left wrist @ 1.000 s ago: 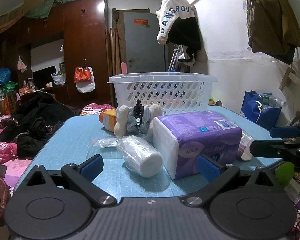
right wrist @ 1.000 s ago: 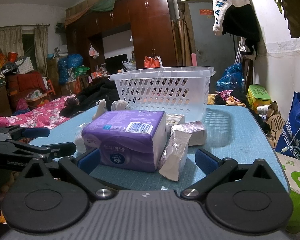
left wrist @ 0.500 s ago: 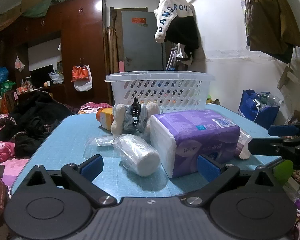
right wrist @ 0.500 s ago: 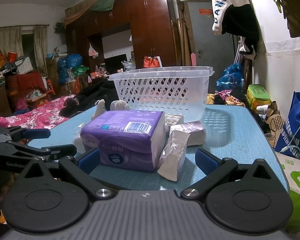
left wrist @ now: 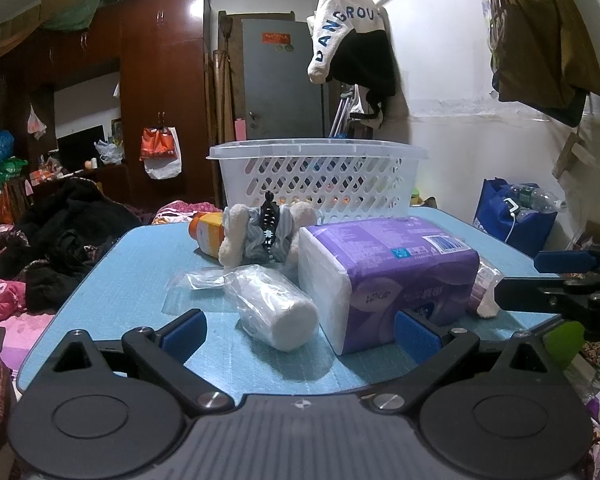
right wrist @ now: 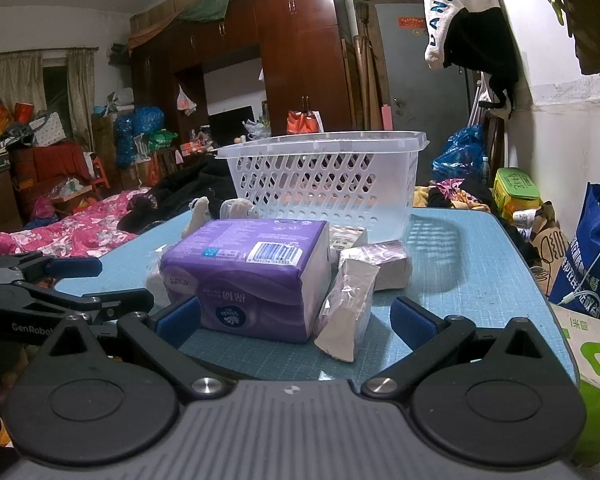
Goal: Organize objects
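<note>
A purple tissue pack (left wrist: 388,276) (right wrist: 248,276) lies on the blue table (left wrist: 120,264). Beside it lie a white roll in clear plastic (left wrist: 268,304), a plush toy with a black hair clip (left wrist: 260,232) and an orange bottle (left wrist: 208,232). Two clear-wrapped packets (right wrist: 352,304) lie to the right of the pack. A white lattice basket (left wrist: 316,180) (right wrist: 324,184) stands behind. My left gripper (left wrist: 300,332) is open, just short of the roll and pack. My right gripper (right wrist: 296,320) is open, just short of the pack and packets.
The right gripper shows at the right edge of the left wrist view (left wrist: 560,284); the left gripper shows at the left of the right wrist view (right wrist: 52,284). A bed with clothes (right wrist: 72,232) lies left; bags (right wrist: 592,256) stand right of the table.
Both grippers have moved slightly nearer to the objects on the table. Both stay open and empty. Nothing on the table has moved.
</note>
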